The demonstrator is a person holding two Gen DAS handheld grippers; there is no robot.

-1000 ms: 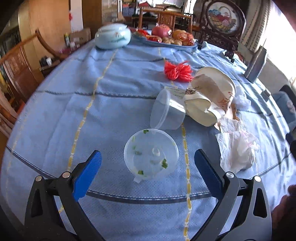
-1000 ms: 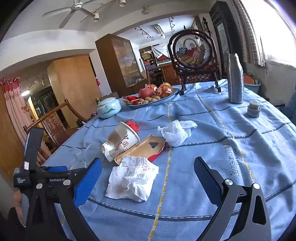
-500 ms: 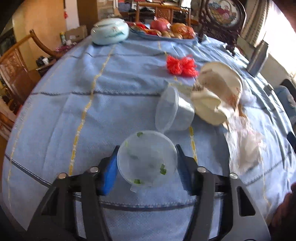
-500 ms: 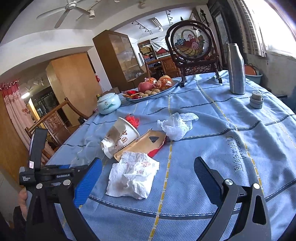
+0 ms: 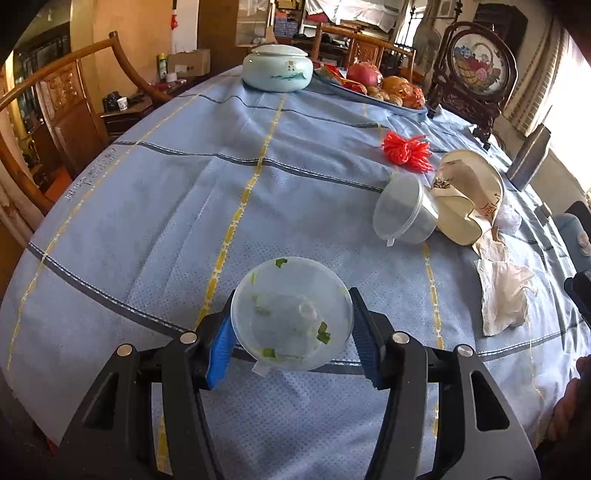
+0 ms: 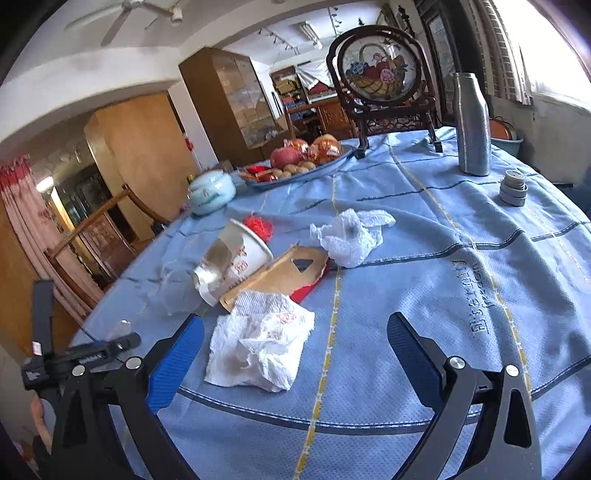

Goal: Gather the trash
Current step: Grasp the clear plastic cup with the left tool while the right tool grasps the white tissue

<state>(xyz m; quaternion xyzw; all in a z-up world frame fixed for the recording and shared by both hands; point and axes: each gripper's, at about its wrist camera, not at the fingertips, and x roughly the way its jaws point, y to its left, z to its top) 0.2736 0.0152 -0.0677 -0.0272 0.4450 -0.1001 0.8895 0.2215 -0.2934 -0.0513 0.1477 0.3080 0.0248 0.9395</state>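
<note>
Room: large dining rm w/ wood cabinet [image 6: 236,99], ceiling fan [image 6: 129,11], window along one side, carved wood chair [image 5: 55,99] at the table's far edge. Surface: round table [image 5: 147,206] covered by a blue cloth w/ yellow and dark grid stripes; cloth lies wrinkled toward the centre. Far side of table: framed embroidered screen on a dark stand [image 6: 380,70], fruit platter [image 6: 299,158] beside it, pale lidded ceramic jar [image 5: 277,68] near the platter. Window side: tall metal flask [image 6: 471,125] upright, its cap [image 6: 512,186] just beside it on the cloth. Trash group, mid-table: paper cup [image 6: 236,258] on its side, brown cardboard piece [image 6: 280,273] touching it, crumpled white plastic bag [image 6: 351,232] just beyond the cardboard, crumpled napkin [image 6: 258,343] nearest the right gripper, clear plastic tub [image 5: 402,208] on its side against the cup, red string bundle [image 5: 406,149] behind it. Left gripper [image 5: 291,332]: approx. half open, blue pads clamped on opposite edges of the clear round lid [image 5: 291,314]; lid carries green food scraps, sits at cloth level near the table's near edge, well apart from the tub. Right gripper [image 6: 295,365]: jaws wide apart, nothing between the pads; it hangs over the cloth w/ the napkin just ahead.
</note>
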